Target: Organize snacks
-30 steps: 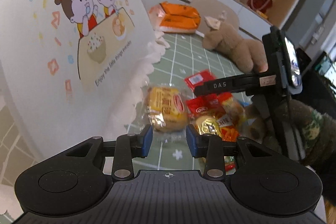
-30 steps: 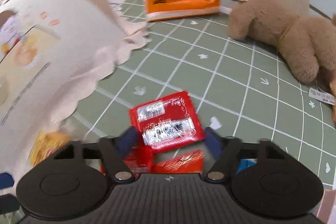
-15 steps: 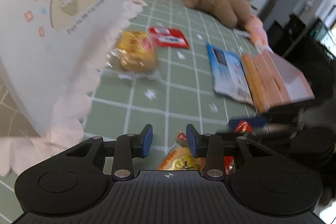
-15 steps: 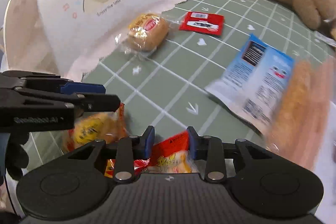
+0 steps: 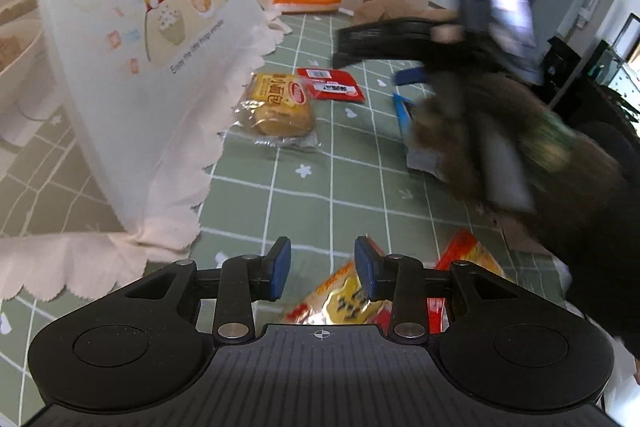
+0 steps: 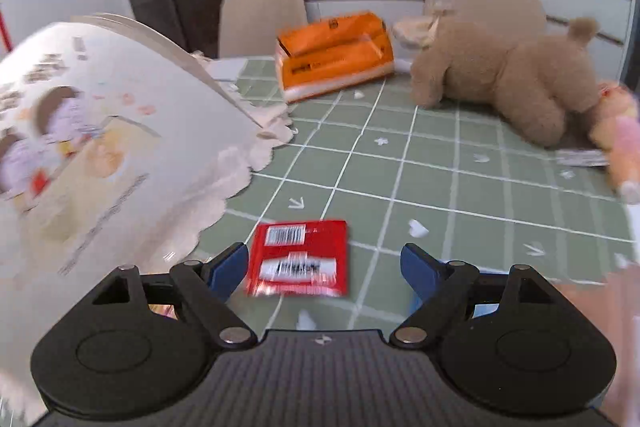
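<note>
the gloved hand (image 5: pixel 500 131) smears with blur, hiding most of the blue packet (image 5: pixel 404 107).

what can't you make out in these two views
- Left wrist view: blue packet, mostly hidden behind the blurred right gripper and sleeve.
- Left wrist view: yellow snack bag, lower part covered by the left gripper; print blurred.
- Right wrist view: red packet, label text smeared by motion.
- Right wrist view: pink toy, blurred and cut off by the right edge.

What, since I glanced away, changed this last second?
The right tongs released a red-yellow packet and swung back over the red sachet, jaws opening, not gripping it. The left tongs, half-open and empty, drew back from the bun. Bun and sachet stayed put.
</note>
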`<state>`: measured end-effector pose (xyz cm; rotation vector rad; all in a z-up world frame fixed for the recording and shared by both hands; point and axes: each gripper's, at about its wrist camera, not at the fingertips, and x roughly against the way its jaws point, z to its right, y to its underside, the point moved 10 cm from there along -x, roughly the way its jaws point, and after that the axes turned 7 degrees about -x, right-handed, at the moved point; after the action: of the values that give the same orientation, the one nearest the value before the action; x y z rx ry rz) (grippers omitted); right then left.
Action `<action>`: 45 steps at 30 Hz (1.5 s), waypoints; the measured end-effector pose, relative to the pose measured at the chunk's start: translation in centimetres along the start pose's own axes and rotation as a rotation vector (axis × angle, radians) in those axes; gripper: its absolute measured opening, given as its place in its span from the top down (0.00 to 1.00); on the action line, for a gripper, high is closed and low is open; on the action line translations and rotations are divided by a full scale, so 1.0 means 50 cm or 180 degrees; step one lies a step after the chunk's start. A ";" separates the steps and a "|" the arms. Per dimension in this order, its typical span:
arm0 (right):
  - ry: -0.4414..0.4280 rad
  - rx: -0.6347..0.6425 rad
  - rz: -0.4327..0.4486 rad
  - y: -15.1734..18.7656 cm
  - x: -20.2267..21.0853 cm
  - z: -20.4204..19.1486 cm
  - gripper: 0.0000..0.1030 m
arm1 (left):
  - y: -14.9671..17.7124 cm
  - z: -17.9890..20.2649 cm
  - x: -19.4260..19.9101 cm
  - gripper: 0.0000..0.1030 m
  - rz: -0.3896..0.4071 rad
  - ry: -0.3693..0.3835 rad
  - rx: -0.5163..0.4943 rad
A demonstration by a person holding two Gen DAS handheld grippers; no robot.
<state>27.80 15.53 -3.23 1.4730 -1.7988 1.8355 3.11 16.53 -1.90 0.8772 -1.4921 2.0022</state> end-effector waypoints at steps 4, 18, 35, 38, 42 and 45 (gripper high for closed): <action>-0.0053 -0.0089 -0.0252 -0.003 -0.085 -0.013 0.16 | 0.026 -0.008 0.017 0.62 -0.0069 0.0065 -0.0090; -0.0408 0.0689 -0.0682 0.144 0.169 -0.033 0.48 | 0.046 0.031 -0.019 0.62 -0.0413 0.0088 -0.0620; 0.0331 -0.0211 -0.0602 0.428 0.600 0.345 0.46 | 0.056 0.299 0.053 0.89 -0.0182 0.0566 -0.0945; 0.0332 -0.0322 -0.0508 0.446 0.631 0.364 0.46 | 0.052 0.352 0.069 0.89 -0.0166 0.0633 -0.1058; 0.0266 -0.0426 -0.0474 0.477 0.633 0.379 0.46 | 0.066 0.390 0.061 0.87 -0.0205 0.0633 -0.1165; 0.0269 -0.0401 -0.0521 0.508 0.609 0.378 0.46 | 0.067 0.366 0.033 0.82 -0.0269 0.0469 -0.0979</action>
<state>4.26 -21.52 -2.22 1.4285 -1.6686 1.6496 3.32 -1.95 0.76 0.6395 -1.5946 1.6793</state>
